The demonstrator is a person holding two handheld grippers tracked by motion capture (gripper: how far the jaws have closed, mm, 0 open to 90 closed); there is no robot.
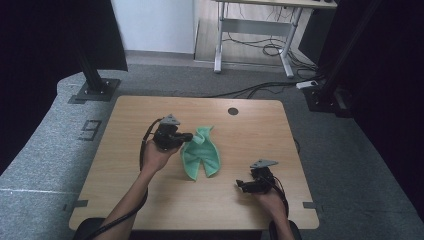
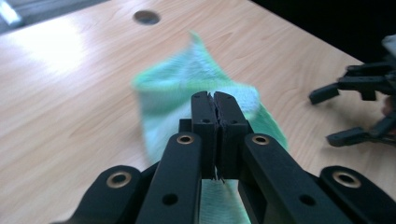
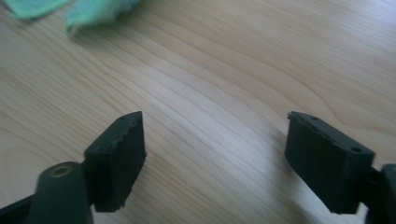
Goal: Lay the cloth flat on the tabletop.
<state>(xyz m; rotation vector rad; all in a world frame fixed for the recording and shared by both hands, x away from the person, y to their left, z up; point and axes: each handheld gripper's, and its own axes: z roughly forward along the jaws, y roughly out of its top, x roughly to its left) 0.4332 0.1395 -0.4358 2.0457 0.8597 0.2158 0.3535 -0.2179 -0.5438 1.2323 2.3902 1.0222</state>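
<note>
Starting at the left, we see the left gripper [image 1: 186,137] clamped tight on the edge of a green cloth [image 1: 201,153], its jaws pressed together with a sliver of fabric between them in the left gripper view. We find the cloth [image 2: 196,77] near the middle of the wooden bench [image 1: 130,125], one side lifted at the gripper, the rest draped down onto the wood. Farther right, well apart from the cloth, the right gripper [image 1: 242,184] sits low over the bench with jaws spread and nothing between them.
</note>
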